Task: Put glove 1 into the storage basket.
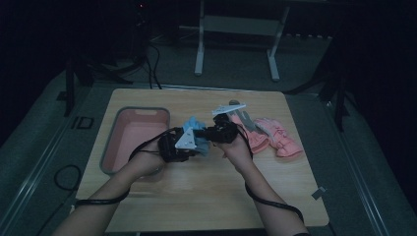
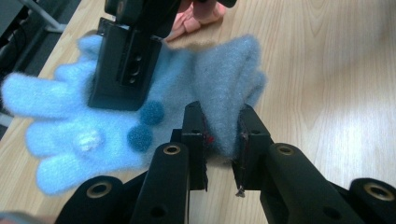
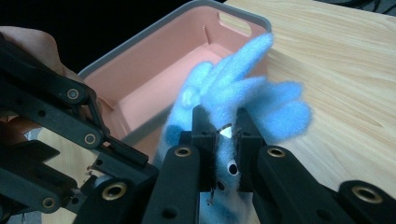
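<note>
**Two grippers sharing one blue glove above the table**

The person is holding a fluffy blue glove (image 1: pixel 195 132) up off the wooden table (image 1: pixel 206 196), with both grippers pinching it at once. The left gripper (image 2: pixel 219 128) is clamping its two black jaws onto a bunched fold at the cuff end of the glove; the fabric is squeezed tight between the pads. The right gripper (image 3: pixel 225 130) is biting into the glove nearer the fingers, its jaws pressed together on the fleece, with the blue fingers fanning out beyond the tips. In the left gripper view the glove is showing two dark blue pompoms (image 2: pixel 145 126) and a small white patch on its pale face, and the right gripper's jaw is lying across the palm.

From the high view, the two hands are meeting near the middle of the table, the left hand (image 1: pixel 147 164) just beside the pink tray (image 1: pixel 110 142) with its grey rim. In the right gripper view the tray is sitting right behind the glove, its inside bare. A pair of pink gloves (image 1: pixel 273 136) is lying on the table to the right of the grippers, apart from the blue one. Black cables are trailing along both forearms.
</note>
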